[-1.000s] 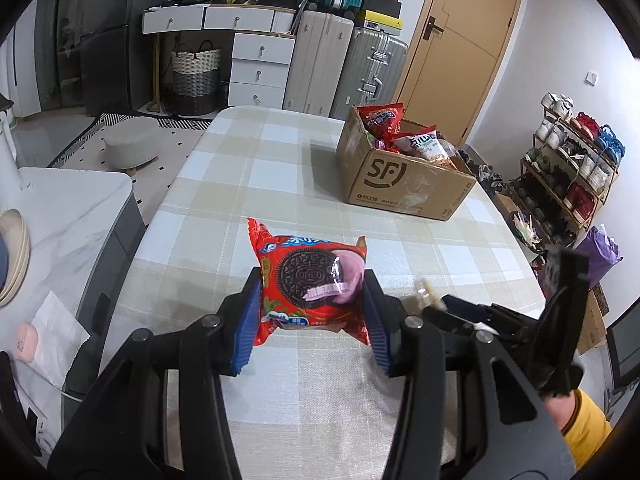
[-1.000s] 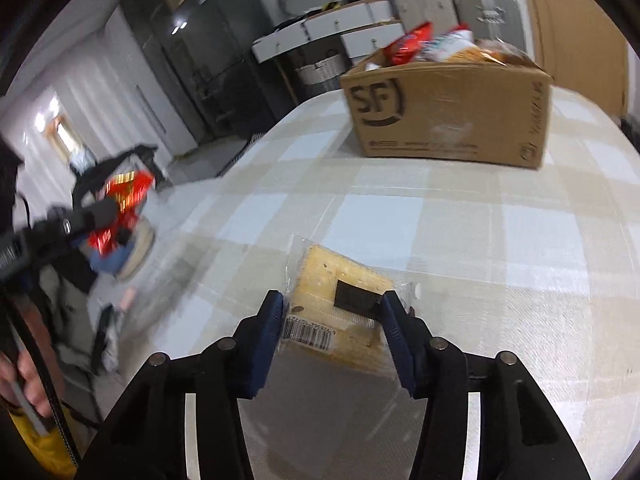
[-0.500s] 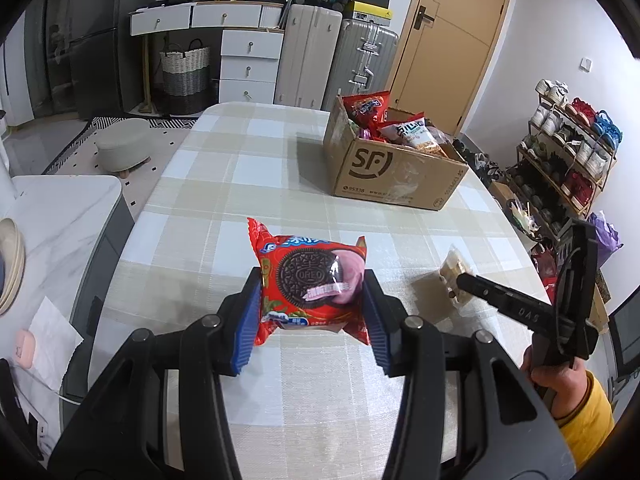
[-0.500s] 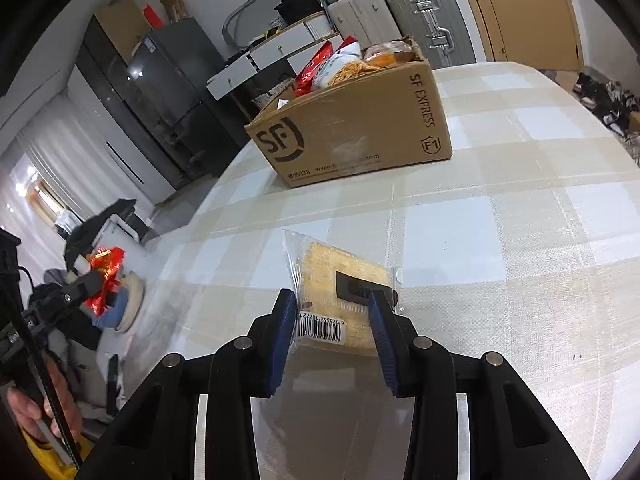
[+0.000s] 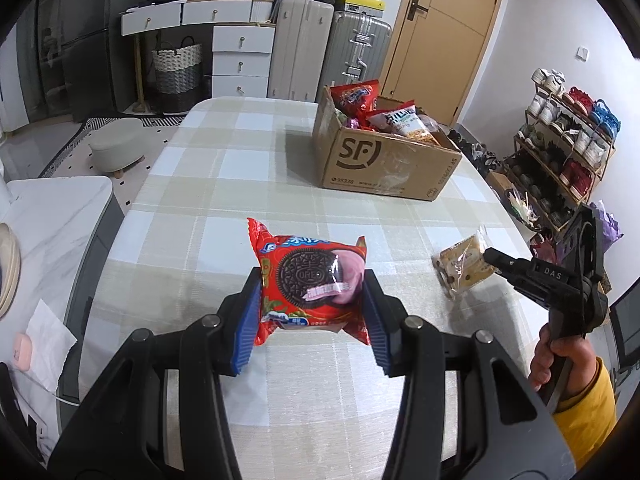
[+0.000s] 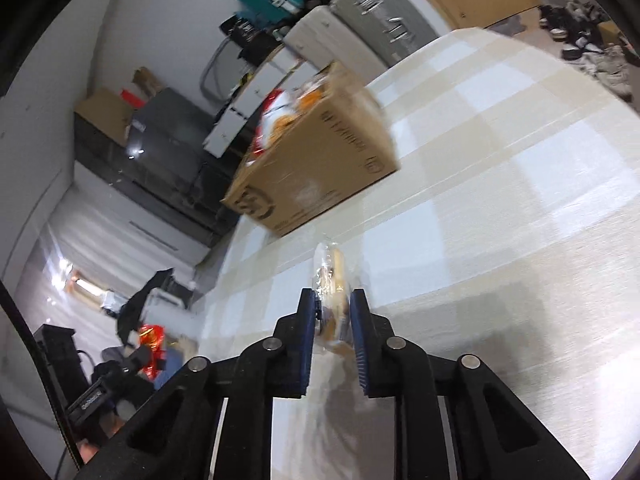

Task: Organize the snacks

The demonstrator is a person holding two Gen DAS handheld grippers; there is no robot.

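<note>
A long table covered by a woven cloth checked in beige and white (image 5: pixel 224 184) filled most of both views; its rounded far end lay toward a row of hard-shell suitcases, and its left edge ran beside a white marble-patterned counter. Broad bare cloth was left in front of and to the left of the box, while the right edge fell away toward a shoe rack.

A brown corrugated cardboard box with a printed black logo (image 5: pixel 384 160) stood on the far right part of the table, open at the top and filled with crinkled foil snack bags in red and white, which rose above its rim. In the right wrist view the same box (image 6: pixel 320 160) was seen tilted and blurred.

A glossy red pillow-shaped cookie packet printed with a dark round biscuit (image 5: pixel 312 280) was held above the near cloth by the left gripper (image 5: pixel 310 320), its blue ribbed pads pressed on the packet's two sides.

A small clear-plastic pack of pale square crackers (image 6: pixel 332 280) was clamped edge-on by the right gripper (image 6: pixel 333 320), whose jaws had just been closing and stood narrow on it. In the left wrist view the pack (image 5: pixel 464 266) was seen lifted off the cloth near the right edge, well apart from the box.
</note>
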